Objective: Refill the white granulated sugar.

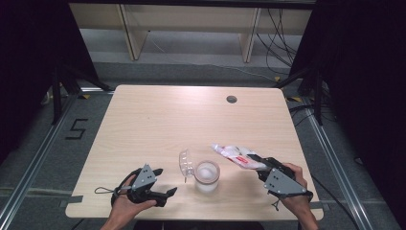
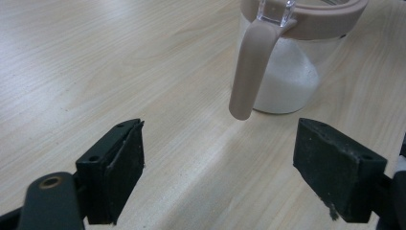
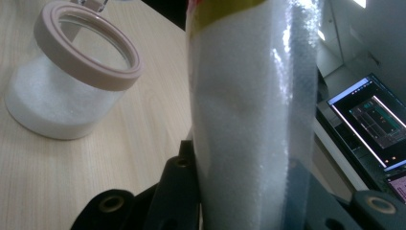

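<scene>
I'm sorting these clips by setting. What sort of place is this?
Probably a lab recording station, not a kitchen: a bare wooden table ringed by black curtains, floor rails with a taped number, and a monitor beside it.

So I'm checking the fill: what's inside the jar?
The jar holds white granules in its lower part, lid open. Its base underneath is hidden.

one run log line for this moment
right gripper: shut on bag of white grains | left gripper: open, empty | jar: lid open, partly filled
</scene>
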`<state>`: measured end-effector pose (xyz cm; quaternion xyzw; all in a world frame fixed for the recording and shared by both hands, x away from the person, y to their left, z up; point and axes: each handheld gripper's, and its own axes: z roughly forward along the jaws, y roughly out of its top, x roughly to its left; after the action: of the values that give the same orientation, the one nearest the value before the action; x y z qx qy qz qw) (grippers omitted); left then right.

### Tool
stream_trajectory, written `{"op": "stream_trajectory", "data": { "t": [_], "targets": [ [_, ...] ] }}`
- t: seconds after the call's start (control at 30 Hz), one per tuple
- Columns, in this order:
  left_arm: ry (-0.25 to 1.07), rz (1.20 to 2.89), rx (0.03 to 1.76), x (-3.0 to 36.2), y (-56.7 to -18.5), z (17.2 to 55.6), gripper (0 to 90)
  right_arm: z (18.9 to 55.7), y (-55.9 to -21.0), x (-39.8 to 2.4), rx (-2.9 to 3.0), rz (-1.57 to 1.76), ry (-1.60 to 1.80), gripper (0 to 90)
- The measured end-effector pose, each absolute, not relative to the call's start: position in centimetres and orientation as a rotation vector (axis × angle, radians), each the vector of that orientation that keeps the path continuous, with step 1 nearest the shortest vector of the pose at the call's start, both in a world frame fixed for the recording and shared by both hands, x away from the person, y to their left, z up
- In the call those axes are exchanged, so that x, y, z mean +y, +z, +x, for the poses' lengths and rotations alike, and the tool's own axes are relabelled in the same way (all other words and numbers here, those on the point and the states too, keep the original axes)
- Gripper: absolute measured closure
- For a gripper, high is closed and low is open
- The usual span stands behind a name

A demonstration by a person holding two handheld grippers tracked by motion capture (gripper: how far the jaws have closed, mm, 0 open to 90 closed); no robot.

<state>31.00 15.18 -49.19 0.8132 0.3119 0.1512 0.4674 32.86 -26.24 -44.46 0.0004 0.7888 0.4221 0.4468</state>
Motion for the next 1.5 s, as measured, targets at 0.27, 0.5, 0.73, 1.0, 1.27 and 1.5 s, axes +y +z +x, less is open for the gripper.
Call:
{"op": "stream_trajectory", "data": {
  "t": [0.27,0.5,0.73,1.0,1.27,1.5],
  "targets": [
    [0.378,1.997,0.767,15.2,-49.1,31.0,17.7,33.3,-45.0,-26.2,1.972,0.072,1.108,80.9],
    [0.372,1.996,0.766,15.2,-49.2,31.0,17.7,34.0,-45.8,-26.0,2.003,0.147,1.185,81.7],
    [0.375,1.99,0.768,15.1,-49.3,31.0,17.7,35.1,-46.3,-26.3,1.992,0.241,1.251,81.8],
    [0.372,1.992,0.764,15.1,-49.3,31.0,17.7,36.3,-47.0,-26.7,1.994,0.331,1.295,81.9],
    [0.378,2.003,0.758,15.2,-49.2,31.1,17.7,37.4,-47.6,-26.9,1.993,0.403,1.339,81.9],
    [0.386,2.012,0.736,15.2,-49.2,31.1,17.7,37.9,-47.9,-27.1,2.009,0.423,1.344,81.7]
  ]
}}
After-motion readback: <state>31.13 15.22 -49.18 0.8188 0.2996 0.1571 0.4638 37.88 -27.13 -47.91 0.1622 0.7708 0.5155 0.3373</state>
